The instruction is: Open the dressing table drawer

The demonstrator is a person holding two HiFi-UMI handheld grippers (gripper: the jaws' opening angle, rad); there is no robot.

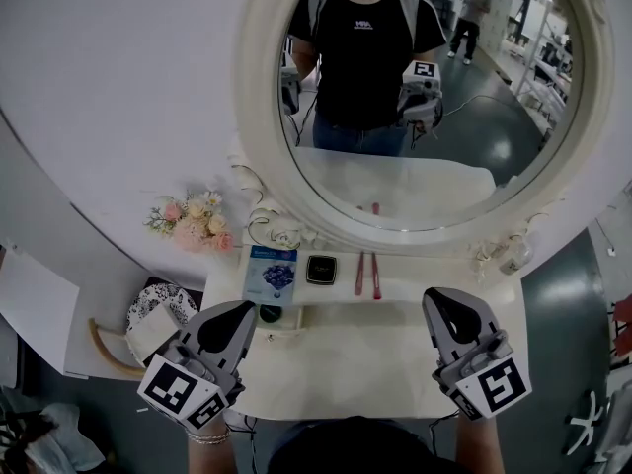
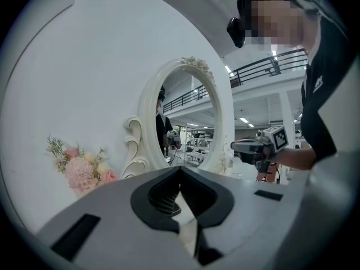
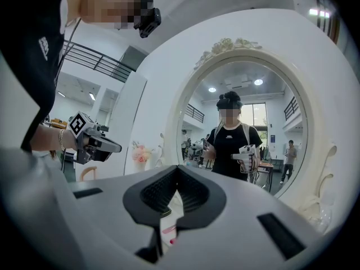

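Over the near half of the white desk (image 1: 380, 358), two grippers are held level, side by side and well apart, both pointing toward the oval mirror (image 1: 259, 131). The left hand-held gripper (image 1: 245, 311) sits above the desk's left front corner. In its own view its two dark jaws meet at the tips, closed, with nothing between them. Only a sliver of pale desk top shows through the gap behind the tips. The right hand-held gripper (image 1: 434, 299) sits above the right front part of the desk. Its view shows the same thing: jaws brought together at the tips and holding nothing, with a bit of desk top and something pink showing below them. Neither gripper touches anything that can be seen.

The drawer itself shows in no view. The head view looks straight down on the desk top, and the desk's front face lies out of sight beneath the near edge.

At the back of the desk, under the mirror frame, lie a blue packet (image 1: 271, 273), a small black square case (image 1: 321, 269) and two slim pink sticks (image 1: 366, 273) in a row. A small dark round thing (image 1: 271, 313) lies just in front of the packet, close to the left gripper's tips. A bunch of pink flowers (image 1: 195, 223) stands to the left of the mirror.
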